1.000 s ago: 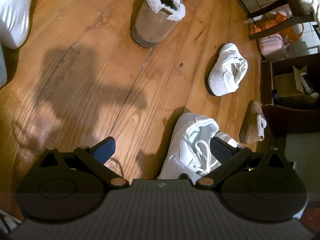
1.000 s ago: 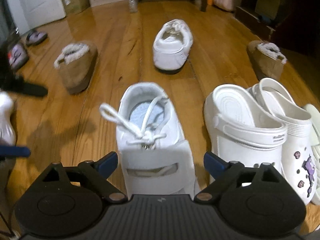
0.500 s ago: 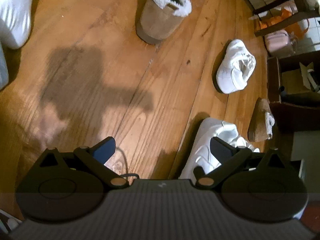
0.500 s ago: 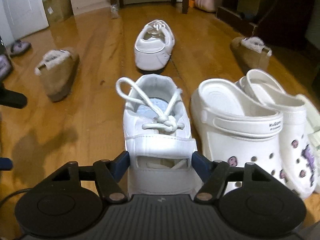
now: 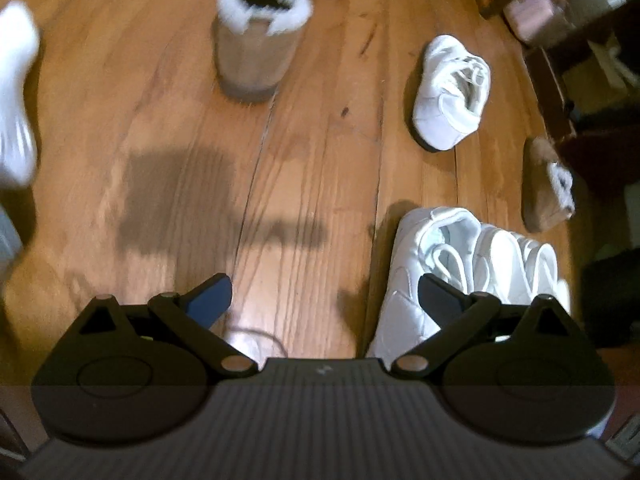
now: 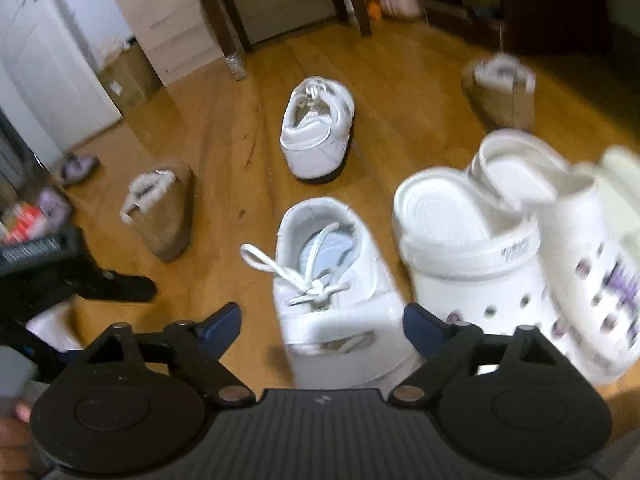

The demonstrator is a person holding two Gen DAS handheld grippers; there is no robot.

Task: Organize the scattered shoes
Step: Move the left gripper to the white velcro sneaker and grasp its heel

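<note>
My right gripper (image 6: 322, 320) hovers over the toe of a white laced sneaker (image 6: 332, 280), which stands on the wood floor beside a pair of white clogs (image 6: 460, 248). Its jaws are opening and the pads stand clear of the sneaker's sides. The matching sneaker (image 6: 316, 128) lies further off, alone. My left gripper (image 5: 324, 296) is open over bare floor, with the near sneaker (image 5: 416, 264) at its right finger and the far sneaker (image 5: 452, 92) beyond. A tan fur-lined boot (image 5: 260, 40) stands upright far left; its mate (image 5: 548, 184) lies on the right.
A person's white-socked foot (image 5: 16, 92) is at the left edge. Dark furniture and boxes (image 5: 580, 80) line the right side. Table legs (image 6: 224, 28), white cabinets (image 6: 48, 60) and small purple slippers (image 6: 78, 166) lie along the far wall.
The right jaws narrowed onto the sneaker's toe half a second ago and have now spread off it. Both grippers have lifted back and rolled; the sneaker stays beside the clogs.
</note>
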